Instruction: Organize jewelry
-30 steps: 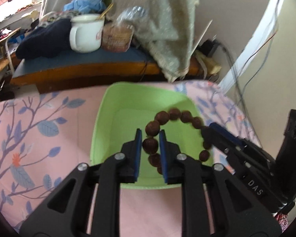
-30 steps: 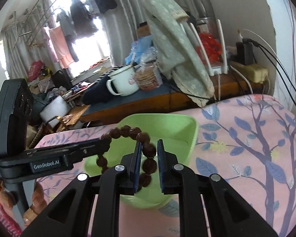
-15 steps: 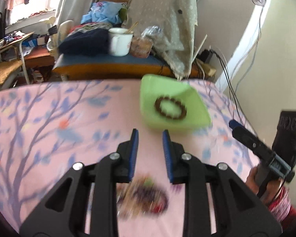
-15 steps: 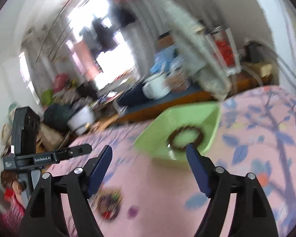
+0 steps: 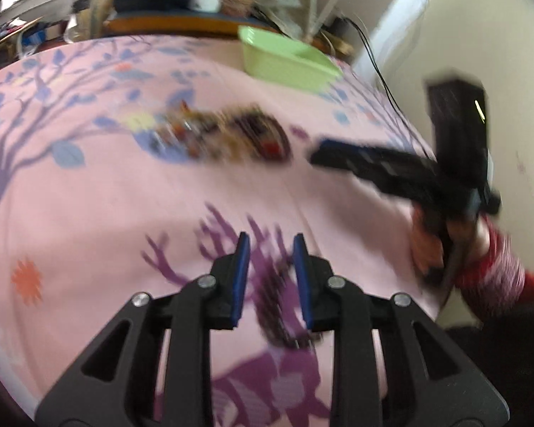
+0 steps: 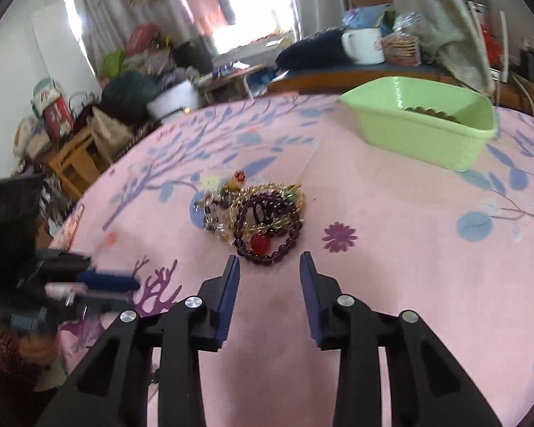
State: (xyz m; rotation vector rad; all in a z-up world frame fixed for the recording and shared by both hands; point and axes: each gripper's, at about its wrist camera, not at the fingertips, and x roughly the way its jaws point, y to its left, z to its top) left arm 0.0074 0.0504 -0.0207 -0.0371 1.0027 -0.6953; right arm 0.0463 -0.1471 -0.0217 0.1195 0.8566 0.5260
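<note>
A tangled pile of jewelry (image 6: 256,213) lies on the pink floral cloth: a dark purple bead bracelet (image 6: 267,229) with a red bead, gold chains and small beads. It shows blurred in the left wrist view (image 5: 228,137). My right gripper (image 6: 270,259) is open and empty, just in front of the pile. My left gripper (image 5: 271,247) is open and empty over the cloth, nearer than the pile. The green tray (image 6: 420,126) stands far right with the brown bead bracelet (image 6: 430,112) inside; the tray also shows in the left wrist view (image 5: 284,58).
The right gripper body (image 5: 391,170) and hand show at the right of the left wrist view; the left gripper (image 6: 71,284) shows at the left of the right wrist view. A bench with a white mug (image 6: 363,46) and clutter lies beyond the table's far edge.
Both grippers let go of the brown bracelet into the green tray, opened, and pulled back toward the jewelry pile. The right gripper now faces the pile closely.
</note>
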